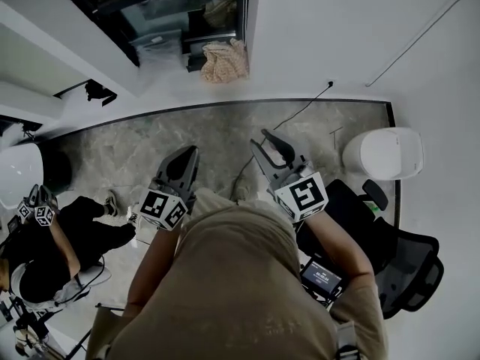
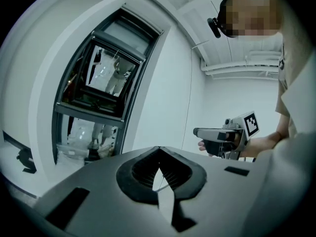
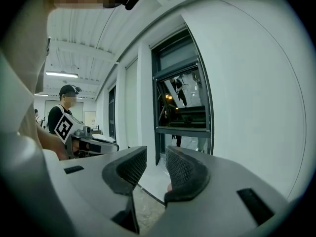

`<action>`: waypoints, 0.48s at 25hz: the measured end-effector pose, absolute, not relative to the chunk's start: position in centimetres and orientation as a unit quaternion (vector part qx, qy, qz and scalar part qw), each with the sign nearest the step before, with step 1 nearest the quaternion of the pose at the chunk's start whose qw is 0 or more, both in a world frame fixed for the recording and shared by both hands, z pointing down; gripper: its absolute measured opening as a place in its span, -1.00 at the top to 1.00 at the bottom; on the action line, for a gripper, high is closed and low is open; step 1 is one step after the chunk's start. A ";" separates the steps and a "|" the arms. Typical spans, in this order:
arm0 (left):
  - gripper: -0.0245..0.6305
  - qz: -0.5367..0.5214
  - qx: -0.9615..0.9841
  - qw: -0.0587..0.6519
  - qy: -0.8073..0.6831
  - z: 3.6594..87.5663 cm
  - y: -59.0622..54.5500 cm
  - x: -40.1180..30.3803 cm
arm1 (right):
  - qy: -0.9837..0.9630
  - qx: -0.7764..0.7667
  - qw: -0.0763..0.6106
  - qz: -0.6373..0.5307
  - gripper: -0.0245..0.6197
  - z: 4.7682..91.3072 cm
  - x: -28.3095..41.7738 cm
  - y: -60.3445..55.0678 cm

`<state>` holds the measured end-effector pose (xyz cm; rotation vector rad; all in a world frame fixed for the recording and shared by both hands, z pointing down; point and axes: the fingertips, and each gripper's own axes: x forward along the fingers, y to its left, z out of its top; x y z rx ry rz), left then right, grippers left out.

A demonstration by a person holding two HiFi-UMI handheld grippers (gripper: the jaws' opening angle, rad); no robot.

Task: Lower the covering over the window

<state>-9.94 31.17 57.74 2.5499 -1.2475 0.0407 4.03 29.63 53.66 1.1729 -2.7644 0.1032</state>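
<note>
The dark-framed window (image 2: 106, 90) is set in the white wall ahead, its glass uncovered; it also shows as the window (image 3: 182, 102) and the window (image 1: 187, 13). A pale band (image 2: 127, 33) fills its top; I cannot tell whether that is the covering. A thin cord (image 2: 189, 98) hangs down the wall to the right of it. My left gripper (image 2: 159, 149) is shut with nothing in it and points level at the window from a distance. My right gripper (image 3: 155, 158) is open and empty beside it. Both grippers, left (image 1: 187, 157) and right (image 1: 271, 145), are held over the marbled floor.
A white round bin (image 1: 382, 154) and a black office chair (image 1: 401, 265) stand at my right. A cable (image 1: 289, 118) runs from the wall onto the floor. Another person (image 1: 45, 238) with grippers sits at the left. Crumpled cloth (image 1: 223, 60) lies below the window.
</note>
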 end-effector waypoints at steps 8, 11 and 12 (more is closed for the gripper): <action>0.88 0.021 0.898 0.160 -0.409 57.8 33.3 -16.6 | -0.911 0.403 0.077 0.044 0.54 53.8 -2.7 31.0; 0.88 0.021 0.899 0.162 -0.406 57.5 34.7 -20.5 | -0.913 0.398 0.074 0.056 0.54 53.8 -6.6 32.2; 0.88 0.022 0.900 0.160 -0.405 57.3 35.3 -21.9 | -0.914 0.396 0.063 0.068 0.54 53.6 -7.8 32.8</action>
